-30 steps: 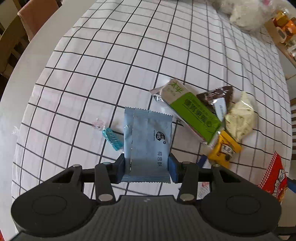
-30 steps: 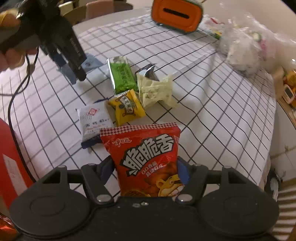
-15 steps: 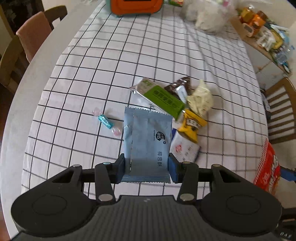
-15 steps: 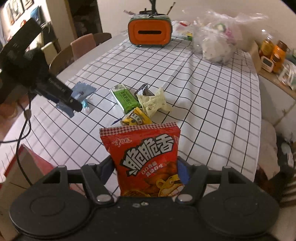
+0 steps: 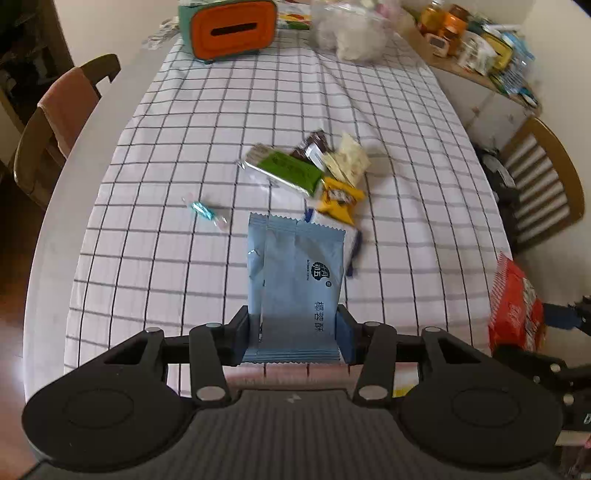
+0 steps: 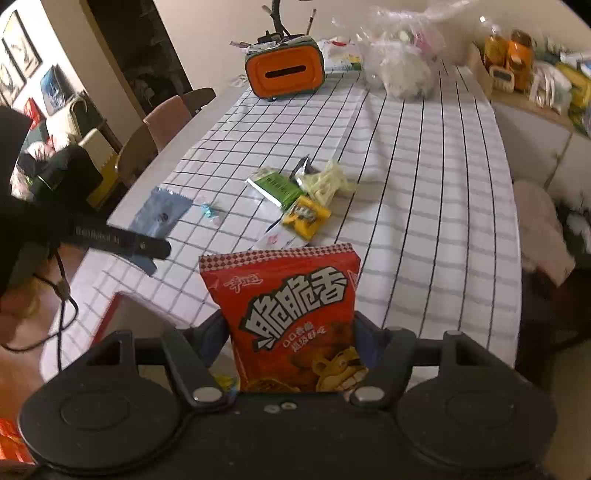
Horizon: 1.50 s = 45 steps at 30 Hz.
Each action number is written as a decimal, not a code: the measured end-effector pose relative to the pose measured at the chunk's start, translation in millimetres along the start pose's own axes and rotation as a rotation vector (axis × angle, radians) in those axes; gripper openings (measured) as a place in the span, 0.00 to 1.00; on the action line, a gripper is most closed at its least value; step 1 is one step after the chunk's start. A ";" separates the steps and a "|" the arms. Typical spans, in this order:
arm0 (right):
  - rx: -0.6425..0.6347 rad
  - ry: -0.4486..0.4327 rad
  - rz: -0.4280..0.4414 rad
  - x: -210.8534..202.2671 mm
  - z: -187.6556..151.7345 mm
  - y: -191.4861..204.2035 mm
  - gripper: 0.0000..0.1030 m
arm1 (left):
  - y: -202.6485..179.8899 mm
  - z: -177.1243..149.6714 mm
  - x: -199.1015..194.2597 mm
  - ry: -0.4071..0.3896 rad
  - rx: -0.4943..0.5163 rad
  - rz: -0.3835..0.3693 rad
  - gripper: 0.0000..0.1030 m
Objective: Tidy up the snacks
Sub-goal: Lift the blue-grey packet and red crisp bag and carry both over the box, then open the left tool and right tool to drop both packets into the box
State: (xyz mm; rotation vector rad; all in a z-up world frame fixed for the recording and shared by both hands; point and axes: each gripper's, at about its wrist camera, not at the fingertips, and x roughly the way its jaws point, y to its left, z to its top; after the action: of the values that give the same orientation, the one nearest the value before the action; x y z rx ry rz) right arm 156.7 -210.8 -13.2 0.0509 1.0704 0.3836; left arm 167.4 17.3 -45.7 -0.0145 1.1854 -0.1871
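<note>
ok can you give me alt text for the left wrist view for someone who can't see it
The left tool grips a pale blue foil snack packet upright above a white tablecloth with a black grid. Beyond it lie a green wrapped bar, a yellow snack pack and a small teal candy, with an orange box at the far end.

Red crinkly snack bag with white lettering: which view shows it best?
The right wrist view: the red crinkly snack bag faces the camera, clamped in the right gripper. The left wrist view catches it edge-on at the frame's right.
</note>
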 end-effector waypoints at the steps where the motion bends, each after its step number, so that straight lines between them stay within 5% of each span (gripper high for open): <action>1: 0.012 0.006 0.011 -1.9 -3.9 1.3 0.67 | -1.4 -5.6 -2.8 0.002 0.006 -0.008 0.45; 15: 0.079 0.048 0.099 -12.3 -54.7 32.5 0.67 | -11.2 -77.0 -25.3 0.040 0.018 -0.094 0.45; 28: -0.017 0.137 0.005 18.4 -97.0 58.2 0.67 | -17.8 -123.0 15.9 0.182 0.020 -0.061 0.45; 35: -0.048 0.191 -0.048 36.7 -107.1 63.6 0.67 | -28.2 -126.3 29.7 0.229 0.050 -0.034 0.45; 45: -0.093 0.245 -0.086 58.6 -103.6 67.6 0.67 | -28.2 -117.8 70.1 0.401 0.037 -0.013 0.45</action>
State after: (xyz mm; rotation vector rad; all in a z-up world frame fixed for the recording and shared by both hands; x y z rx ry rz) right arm 73.0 -143.3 -97.7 -0.1276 1.2900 0.3673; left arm 80.3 -10.9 -151.6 0.0501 1.5813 -0.2307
